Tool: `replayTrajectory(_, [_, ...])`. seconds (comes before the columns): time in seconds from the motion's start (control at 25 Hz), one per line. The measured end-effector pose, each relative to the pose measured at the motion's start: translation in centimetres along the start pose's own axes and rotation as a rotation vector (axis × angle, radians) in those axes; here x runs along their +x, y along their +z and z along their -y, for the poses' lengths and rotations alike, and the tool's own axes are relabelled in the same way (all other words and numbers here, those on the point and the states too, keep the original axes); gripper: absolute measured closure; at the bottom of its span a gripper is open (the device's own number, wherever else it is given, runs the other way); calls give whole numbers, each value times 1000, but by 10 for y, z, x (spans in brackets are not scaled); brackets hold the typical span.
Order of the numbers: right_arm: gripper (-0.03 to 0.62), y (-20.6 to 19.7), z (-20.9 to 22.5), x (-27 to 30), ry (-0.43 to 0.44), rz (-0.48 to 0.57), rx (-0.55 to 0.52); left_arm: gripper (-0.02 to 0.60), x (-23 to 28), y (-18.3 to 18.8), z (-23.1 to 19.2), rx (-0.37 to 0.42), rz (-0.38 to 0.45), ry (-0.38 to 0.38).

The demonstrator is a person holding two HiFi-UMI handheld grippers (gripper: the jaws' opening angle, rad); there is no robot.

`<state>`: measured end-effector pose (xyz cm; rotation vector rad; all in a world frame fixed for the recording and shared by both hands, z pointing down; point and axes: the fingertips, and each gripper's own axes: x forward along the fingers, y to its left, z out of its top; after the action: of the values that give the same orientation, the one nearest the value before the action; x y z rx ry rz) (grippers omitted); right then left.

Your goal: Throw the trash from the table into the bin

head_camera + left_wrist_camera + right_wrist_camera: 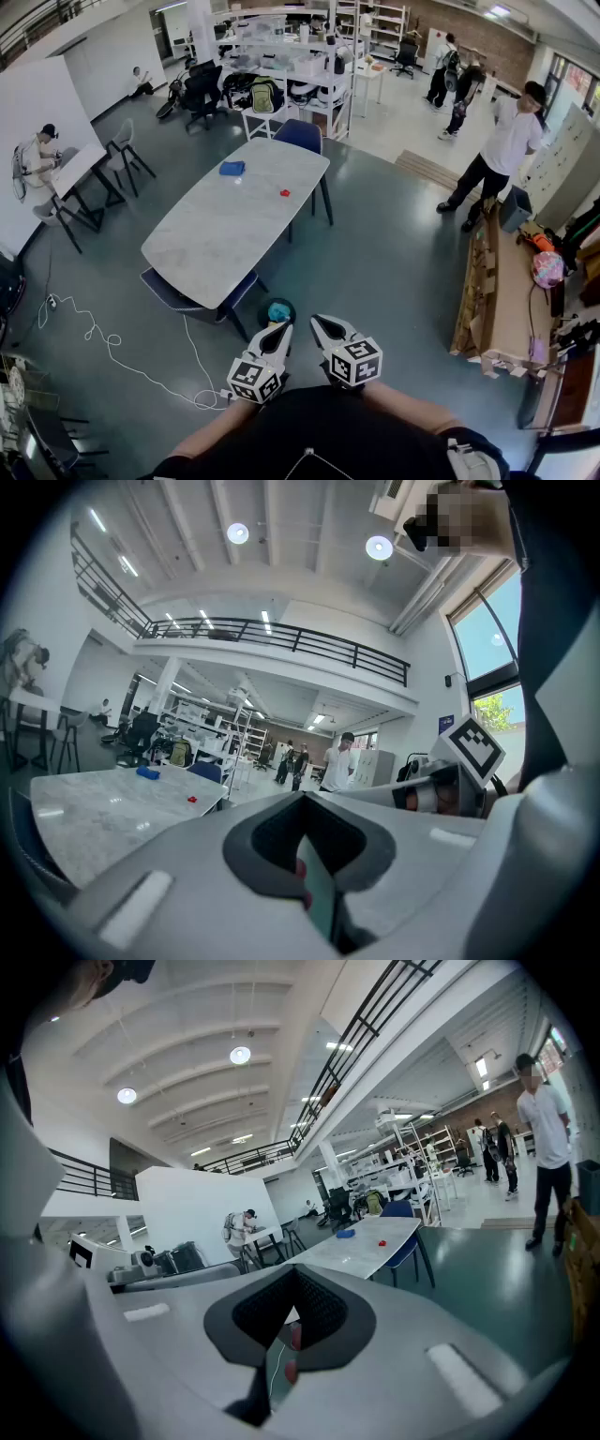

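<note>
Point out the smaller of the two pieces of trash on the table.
The red piece is the smaller one. It lies close to the right edge of the table. The blue piece is clearly bigger and lies further left, near the opposite edge.

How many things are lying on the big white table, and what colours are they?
blue thing: 1
red thing: 1
total on the table: 2

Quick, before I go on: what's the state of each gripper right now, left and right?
Left gripper: closed, holding nothing.
Right gripper: closed, holding nothing.
</note>
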<state>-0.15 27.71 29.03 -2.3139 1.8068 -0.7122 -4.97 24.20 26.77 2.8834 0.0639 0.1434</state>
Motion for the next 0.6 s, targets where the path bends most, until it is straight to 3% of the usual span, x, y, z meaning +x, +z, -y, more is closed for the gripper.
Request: replayTrajectory(0.6, [568, -9, -3, 13, -29, -7, 37, 581, -7, -4, -18, -32, -10, -13])
